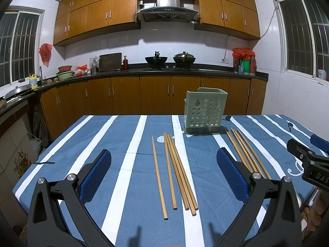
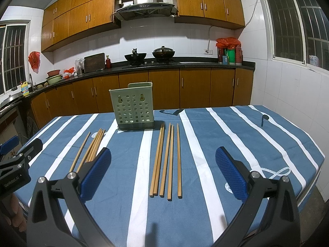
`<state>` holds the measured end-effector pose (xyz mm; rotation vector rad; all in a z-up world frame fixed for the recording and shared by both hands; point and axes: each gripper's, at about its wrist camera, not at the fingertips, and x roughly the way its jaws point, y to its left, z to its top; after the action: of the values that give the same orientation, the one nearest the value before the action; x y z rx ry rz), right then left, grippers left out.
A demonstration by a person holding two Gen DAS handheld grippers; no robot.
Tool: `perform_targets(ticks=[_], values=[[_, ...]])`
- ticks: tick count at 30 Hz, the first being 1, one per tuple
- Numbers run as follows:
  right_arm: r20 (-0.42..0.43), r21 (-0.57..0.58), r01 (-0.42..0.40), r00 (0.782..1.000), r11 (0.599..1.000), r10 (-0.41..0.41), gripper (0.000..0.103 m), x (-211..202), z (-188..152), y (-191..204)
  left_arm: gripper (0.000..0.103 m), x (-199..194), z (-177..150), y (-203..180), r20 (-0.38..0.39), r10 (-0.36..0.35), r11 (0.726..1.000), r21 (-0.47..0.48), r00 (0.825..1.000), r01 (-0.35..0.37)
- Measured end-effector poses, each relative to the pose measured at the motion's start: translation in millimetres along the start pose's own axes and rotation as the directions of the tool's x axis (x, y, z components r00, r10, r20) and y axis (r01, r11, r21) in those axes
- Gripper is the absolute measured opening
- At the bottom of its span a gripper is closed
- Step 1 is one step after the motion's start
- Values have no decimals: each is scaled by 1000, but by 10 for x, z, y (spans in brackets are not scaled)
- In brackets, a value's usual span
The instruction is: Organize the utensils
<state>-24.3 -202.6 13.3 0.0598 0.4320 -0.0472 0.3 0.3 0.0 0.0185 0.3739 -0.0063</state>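
Striped tabletop (image 2: 267, 144) held loose chopsticks (image 2: 166, 162) at 12 o'clock of the wide-open, empty right tool (image 2: 163, 174); careless pinch could roll them apart.

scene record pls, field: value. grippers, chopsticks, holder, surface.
left gripper: open, empty, above the table
right gripper: open, empty, above the table
left chopstick group: five, loose on the cloth, one set apart
right chopstick group: five, loose, roughly parallel
utensil holder: green, perforated, upright, behind both groups, no chopsticks seen in it
tablecloth: blue with white stripes
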Motion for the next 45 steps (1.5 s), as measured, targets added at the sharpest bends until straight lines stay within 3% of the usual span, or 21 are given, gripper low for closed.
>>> perform_targets(ticks=[36,40,45], values=[[-7,4,0,1000,1000,0,99,11,7,-13,101,2,-4,7,-9,5,1000,-1,1000,-5],[-45,19,9,999,1000,-8,99,128,-9,-92,101,95,-78,64,-53,13,1000,-12,999,-14],[-151,72,51,988,996,-39,99,367,-79,-254,101,286,-168,216,-142,43,998,-44,989,-50]])
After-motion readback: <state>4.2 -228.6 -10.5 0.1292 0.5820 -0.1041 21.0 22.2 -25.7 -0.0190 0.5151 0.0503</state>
